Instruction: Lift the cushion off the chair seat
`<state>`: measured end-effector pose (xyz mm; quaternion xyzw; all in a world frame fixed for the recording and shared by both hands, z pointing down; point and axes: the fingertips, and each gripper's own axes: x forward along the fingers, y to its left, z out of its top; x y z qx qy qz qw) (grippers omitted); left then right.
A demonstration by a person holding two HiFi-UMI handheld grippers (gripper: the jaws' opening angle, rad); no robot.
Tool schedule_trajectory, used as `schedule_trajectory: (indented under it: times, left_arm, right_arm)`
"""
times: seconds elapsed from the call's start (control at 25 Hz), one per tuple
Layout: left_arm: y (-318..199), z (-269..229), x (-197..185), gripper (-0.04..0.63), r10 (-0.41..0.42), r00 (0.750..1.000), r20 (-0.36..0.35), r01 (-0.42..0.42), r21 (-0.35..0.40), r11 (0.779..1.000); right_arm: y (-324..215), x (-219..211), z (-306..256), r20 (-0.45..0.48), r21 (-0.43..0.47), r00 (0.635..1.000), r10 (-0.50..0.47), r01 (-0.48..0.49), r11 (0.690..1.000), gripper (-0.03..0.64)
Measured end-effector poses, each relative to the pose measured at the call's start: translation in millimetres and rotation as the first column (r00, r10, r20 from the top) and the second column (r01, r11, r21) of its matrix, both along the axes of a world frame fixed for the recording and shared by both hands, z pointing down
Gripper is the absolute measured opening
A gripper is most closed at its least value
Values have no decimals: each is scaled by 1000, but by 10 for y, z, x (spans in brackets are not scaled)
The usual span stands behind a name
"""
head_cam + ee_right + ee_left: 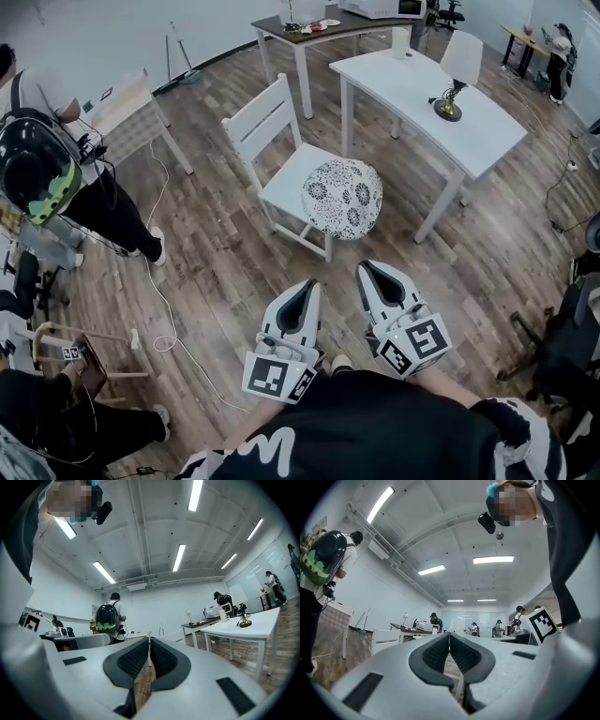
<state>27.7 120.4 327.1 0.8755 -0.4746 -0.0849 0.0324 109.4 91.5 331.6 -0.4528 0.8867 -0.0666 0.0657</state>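
A round white cushion (342,198) with a black flower print lies on the seat of a white wooden chair (267,127) in the middle of the head view. My left gripper (307,286) and right gripper (367,271) are held side by side close to my body, well short of the chair. Both point toward it. Each is shut with its pads together and nothing between them. In the left gripper view the left gripper's (449,633) tips meet, with the chair (386,641) far off at the left. The right gripper (149,639) is likewise shut and empty in its own view.
A white table (441,103) with a lamp (457,73) stands right of the chair. A darker table (305,36) is behind it. People stand at the left (42,173) and kneel at the lower left. A white cord (159,281) trails over the wood floor.
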Motion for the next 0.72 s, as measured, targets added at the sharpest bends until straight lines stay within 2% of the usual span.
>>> schedule_trajectory:
  times: [0.72]
  left_arm:
    - [-12, 96, 6, 6, -36, 999, 14, 36, -44, 998]
  right_arm:
    - [-59, -45, 137, 31, -47, 998, -51, 53, 998, 26]
